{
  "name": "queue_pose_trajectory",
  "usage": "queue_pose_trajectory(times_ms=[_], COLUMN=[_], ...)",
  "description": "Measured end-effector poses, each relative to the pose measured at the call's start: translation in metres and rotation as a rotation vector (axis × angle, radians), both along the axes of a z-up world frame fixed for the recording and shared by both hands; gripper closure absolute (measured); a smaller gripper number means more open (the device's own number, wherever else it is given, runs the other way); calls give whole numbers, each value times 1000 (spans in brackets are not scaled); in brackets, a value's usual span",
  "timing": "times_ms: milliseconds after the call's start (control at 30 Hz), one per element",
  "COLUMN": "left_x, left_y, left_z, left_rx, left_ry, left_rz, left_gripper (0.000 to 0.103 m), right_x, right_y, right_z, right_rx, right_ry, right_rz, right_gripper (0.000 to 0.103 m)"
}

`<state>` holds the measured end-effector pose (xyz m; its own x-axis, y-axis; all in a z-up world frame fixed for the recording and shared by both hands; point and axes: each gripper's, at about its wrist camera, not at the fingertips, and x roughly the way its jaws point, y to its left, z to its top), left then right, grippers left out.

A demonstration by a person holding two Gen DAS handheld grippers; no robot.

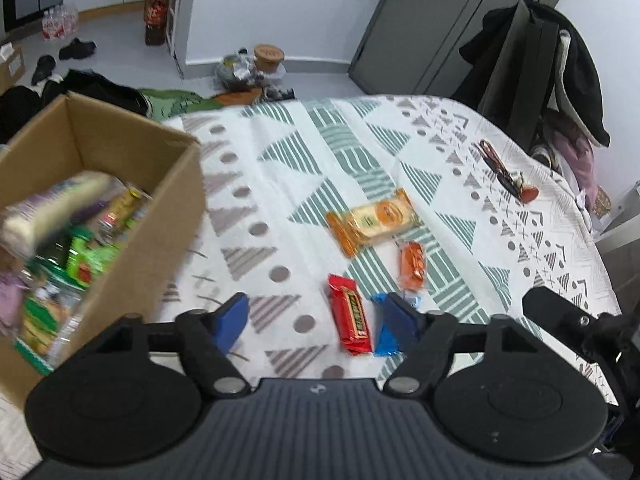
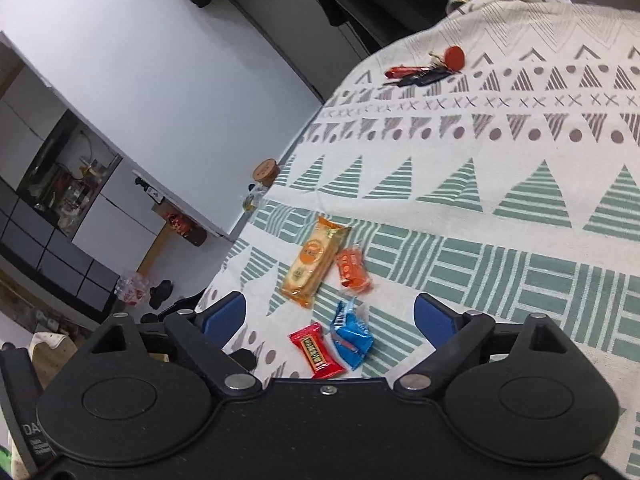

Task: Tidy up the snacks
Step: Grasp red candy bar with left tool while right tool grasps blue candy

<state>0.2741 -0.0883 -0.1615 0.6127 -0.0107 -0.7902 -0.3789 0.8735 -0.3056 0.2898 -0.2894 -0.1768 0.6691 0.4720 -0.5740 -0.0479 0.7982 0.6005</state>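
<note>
On the patterned tablecloth lie a long orange cracker pack [image 1: 370, 220] [image 2: 314, 266], a small orange snack [image 1: 413, 266] [image 2: 352, 270], a red bar [image 1: 350, 314] [image 2: 316, 350] and a blue packet [image 1: 386, 338] [image 2: 352, 334]. A cardboard box [image 1: 132, 184] at the left holds several snack packs; a pale pack [image 1: 52, 204] appears blurred above them. My left gripper [image 1: 316, 320] is open and empty, above the table between the box and the red bar. My right gripper [image 2: 330, 316] is open and empty, hovering over the red and blue packets.
A bunch of keys with a red tag [image 1: 506, 172] [image 2: 430, 66] lies at the far side of the table. A chair draped with dark clothing [image 1: 552, 72] stands behind it. Clothes, shoes and bottles lie on the floor [image 1: 76, 48] beyond the box.
</note>
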Motion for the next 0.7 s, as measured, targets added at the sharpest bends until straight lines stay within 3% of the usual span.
queue_pose_trajectory(times_ms=[333, 600, 700], left_x=[31, 43, 46], left_y=[-22, -28, -27], left_z=[-38, -56, -61], left_rx=[-48, -38, -28], left_ry=[63, 82, 84], left_rz=[-18, 13, 26], left_gripper=[54, 65, 74], right_x=[23, 37, 40], right_y=[-7, -2, 1], right_z=[-31, -50, -55], right_rx=[50, 75, 73], right_ry=[87, 142, 151], right_rz=[-10, 11, 19], right_gripper=[23, 29, 29])
